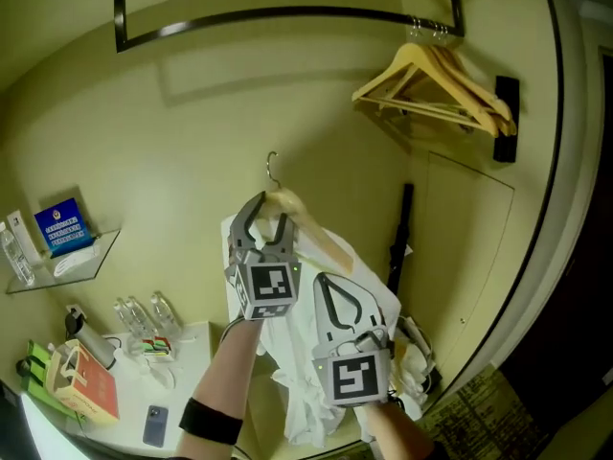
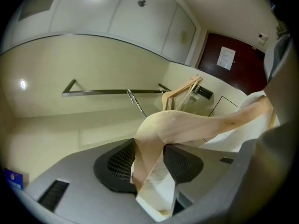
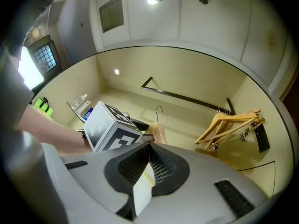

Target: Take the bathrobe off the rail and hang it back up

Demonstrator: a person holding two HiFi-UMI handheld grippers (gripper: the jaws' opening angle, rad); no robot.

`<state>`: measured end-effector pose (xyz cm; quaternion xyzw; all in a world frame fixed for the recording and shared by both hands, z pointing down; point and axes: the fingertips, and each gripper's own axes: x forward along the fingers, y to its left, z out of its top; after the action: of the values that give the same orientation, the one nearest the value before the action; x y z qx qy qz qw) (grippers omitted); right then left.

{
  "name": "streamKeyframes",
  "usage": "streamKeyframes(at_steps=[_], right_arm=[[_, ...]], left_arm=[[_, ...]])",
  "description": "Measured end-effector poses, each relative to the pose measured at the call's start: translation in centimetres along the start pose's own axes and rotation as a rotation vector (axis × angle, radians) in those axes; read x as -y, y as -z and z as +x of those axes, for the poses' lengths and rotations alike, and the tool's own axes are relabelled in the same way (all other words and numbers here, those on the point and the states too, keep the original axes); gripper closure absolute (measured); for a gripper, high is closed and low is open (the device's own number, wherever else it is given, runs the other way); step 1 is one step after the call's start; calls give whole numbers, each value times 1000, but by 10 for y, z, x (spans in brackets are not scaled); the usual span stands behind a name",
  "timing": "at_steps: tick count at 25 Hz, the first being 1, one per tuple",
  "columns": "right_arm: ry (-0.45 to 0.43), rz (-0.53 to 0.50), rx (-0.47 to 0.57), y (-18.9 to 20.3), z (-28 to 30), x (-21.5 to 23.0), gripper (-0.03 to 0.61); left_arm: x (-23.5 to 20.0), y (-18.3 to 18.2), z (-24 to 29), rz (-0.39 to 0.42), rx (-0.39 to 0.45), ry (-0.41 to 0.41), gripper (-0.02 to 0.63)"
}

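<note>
1. Wood fills the left fingers point(image 2: 117, 164): they grasp the hanger point(image 2: 187, 125) at its neck, just under the hook point(image 1: 272, 169), with white cloth caught alongside.
2. Clenched tight, the right fingers point(image 3: 161, 164) pinch a thin fold of the bathrobe point(image 1: 297, 381). They sit below the left pair and a little to its right.
3. From both pairs of fingers the bathrobe drapes downward, carried on the hanger. It is off the rail point(image 1: 287, 13) and hangs free in the air.
4. The hanger's long axis slopes down from the left fingers toward the right ones, and the hook stands upright above the left pair.
5. The rail lies above and beyond the fingers, well apart from the hook. Its long axis runs side to side along the wall.
6. By my reading the left hand is the nearer one. The hook must go up and over the bar, crossing it squarely.
7. Spare hangers point(image 1: 441, 84) crowd the rail's right end, up and right of the fingers. The bare stretch above the left fingers looks the easier landing.
</note>
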<state>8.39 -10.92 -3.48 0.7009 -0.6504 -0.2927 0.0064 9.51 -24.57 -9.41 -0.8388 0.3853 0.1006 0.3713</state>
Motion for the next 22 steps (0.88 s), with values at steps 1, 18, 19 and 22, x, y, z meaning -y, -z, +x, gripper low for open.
streamKeyframes(at_steps=[1,18,19,22], right_arm=[[6,2,5,-7,4,4,555],[112,-77,155,-134,85,59,556],[119,-78,160,-138,92,63,556],[134,-74,175,-148,109,74,557]], left_arm=[[-6,-7,4,0,8,-3,423],[-106,-133,85,10,143,-3,423],[-110,-137,91,14,148,1,423],[-120,-146,107,11,154,11,423]])
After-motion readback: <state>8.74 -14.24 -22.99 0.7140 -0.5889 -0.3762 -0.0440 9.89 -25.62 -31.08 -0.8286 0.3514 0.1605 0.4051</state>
